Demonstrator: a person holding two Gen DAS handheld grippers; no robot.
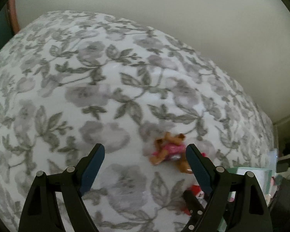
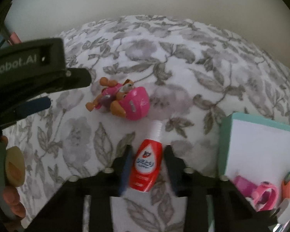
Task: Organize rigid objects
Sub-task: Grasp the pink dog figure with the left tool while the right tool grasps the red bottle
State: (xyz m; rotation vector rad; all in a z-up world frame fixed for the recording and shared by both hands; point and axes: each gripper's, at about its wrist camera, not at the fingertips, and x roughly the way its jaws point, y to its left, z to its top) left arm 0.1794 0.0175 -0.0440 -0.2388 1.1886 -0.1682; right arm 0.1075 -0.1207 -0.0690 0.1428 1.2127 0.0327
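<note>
A red bottle with a white neck (image 2: 146, 169) lies on the flowered bedspread between the fingers of my right gripper (image 2: 147, 169); the jaws stand close on both sides of it, contact unclear. A pink and brown toy dog with a pink helmet (image 2: 121, 100) lies beyond it; it also shows in the left wrist view (image 1: 169, 152). My left gripper (image 1: 145, 166) is open and empty above the bed, its right finger next to the toy. It appears at the left in the right wrist view (image 2: 42, 89).
A teal-edged white box (image 2: 261, 143) stands at the right, holding pink toys (image 2: 261, 193) and an orange figure (image 2: 289, 185). The box shows at the right in the left wrist view (image 1: 251, 176). A plain wall lies behind the bed.
</note>
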